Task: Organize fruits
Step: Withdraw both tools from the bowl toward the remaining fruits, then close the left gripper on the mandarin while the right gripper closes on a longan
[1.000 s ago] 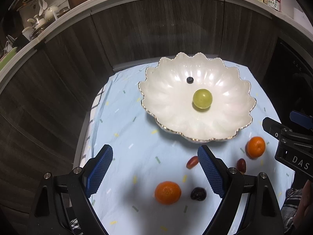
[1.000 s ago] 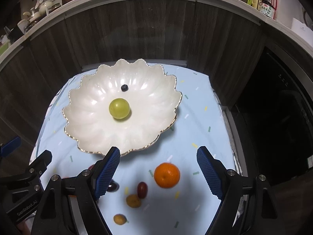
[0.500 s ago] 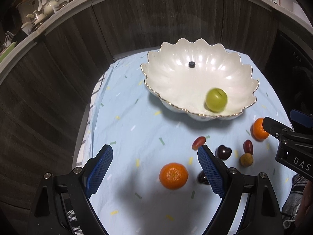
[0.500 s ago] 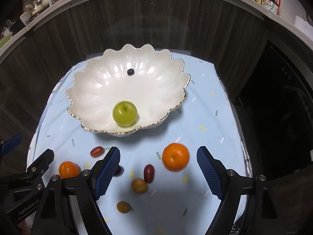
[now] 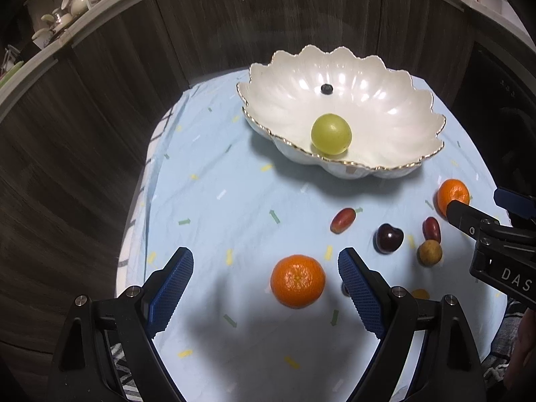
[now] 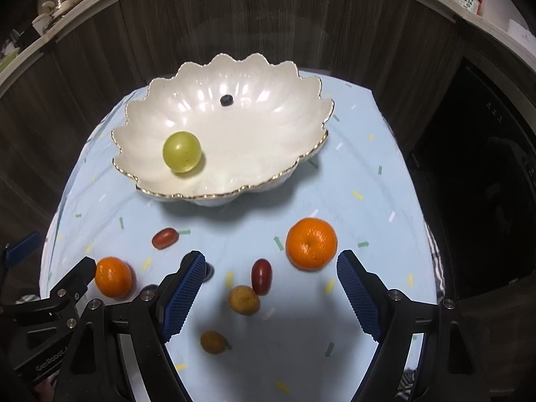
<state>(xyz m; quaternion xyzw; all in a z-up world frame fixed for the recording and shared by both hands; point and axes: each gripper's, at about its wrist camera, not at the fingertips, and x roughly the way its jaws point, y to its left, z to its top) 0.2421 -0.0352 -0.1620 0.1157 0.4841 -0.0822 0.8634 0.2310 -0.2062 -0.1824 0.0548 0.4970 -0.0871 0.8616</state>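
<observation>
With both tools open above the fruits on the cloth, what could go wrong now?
1. The right tool has several small fruits under it: closing on the right mandarin may knock the red grape.
2. The green fruit lies loose in the bowl; a bump may roll it.
3. The left tool, nearing the left mandarin, is close to the right tool.

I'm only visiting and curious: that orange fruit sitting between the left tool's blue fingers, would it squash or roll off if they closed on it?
The mandarin looks round and sits free on the cloth, so a nudge from one side would probably roll it. Its dimpled peel likely gives the ribbed blue pads decent grip. It seems firm enough for a gentle squeeze; the left gripper is open wider than it.
</observation>
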